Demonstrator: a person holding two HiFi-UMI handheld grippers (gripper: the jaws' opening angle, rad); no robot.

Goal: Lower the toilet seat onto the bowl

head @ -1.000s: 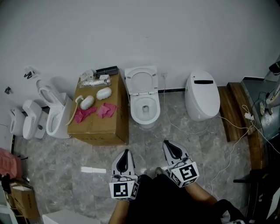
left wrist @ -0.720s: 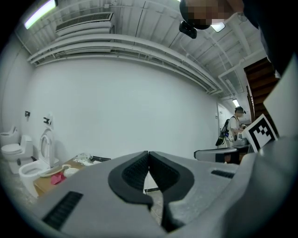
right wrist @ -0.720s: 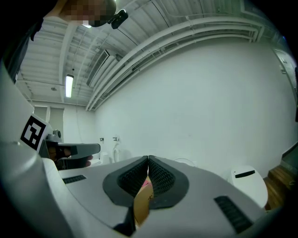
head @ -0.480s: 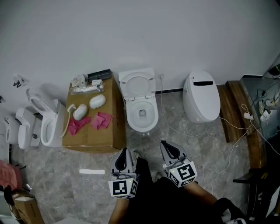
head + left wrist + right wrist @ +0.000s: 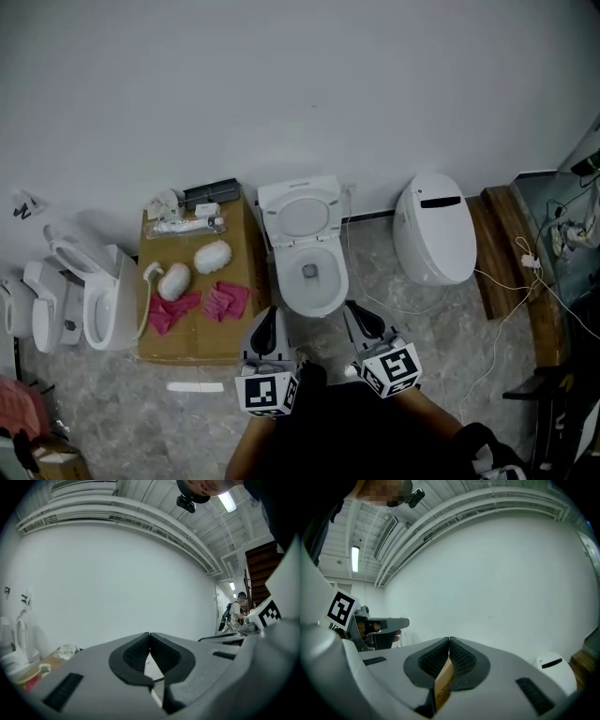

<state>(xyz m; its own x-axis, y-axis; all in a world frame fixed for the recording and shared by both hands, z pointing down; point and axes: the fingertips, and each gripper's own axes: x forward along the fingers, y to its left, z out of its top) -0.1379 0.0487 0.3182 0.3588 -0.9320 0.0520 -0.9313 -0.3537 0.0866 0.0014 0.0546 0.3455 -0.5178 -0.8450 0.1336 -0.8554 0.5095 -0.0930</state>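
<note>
— Position of toilet seat [image 5: 300,214]?
— Raised, leaning back toward the wall behind the open bowl [image 5: 316,292]. Not yet lowered, untouched.
— State of left gripper [image 5: 268,319]?
— Jaws pressed together, nothing between. Held low, just short of the bowl's front rim.
— And right gripper [image 5: 359,314]?
— Likewise closed tip to tip, alongside the left. Tan printed sliver showing in the slot beneath the tips; pinched or merely seen through, impossible to tell.
— Reason for that posture?
— Judged an approach carry: closed for travel, neither yet near enough to take the seat.
— Containers?
— Bowl: only the drain opening visible at the bottom. Cardboard box [image 5: 187,336] just left of the toilet, closed, serving as a stand: two white rounded pieces [image 5: 212,256], pink cloths [image 5: 225,300], a clear wrapped packet [image 5: 183,225], a flat black item [image 5: 211,194] at the wall end. Inside not visible.
</note>
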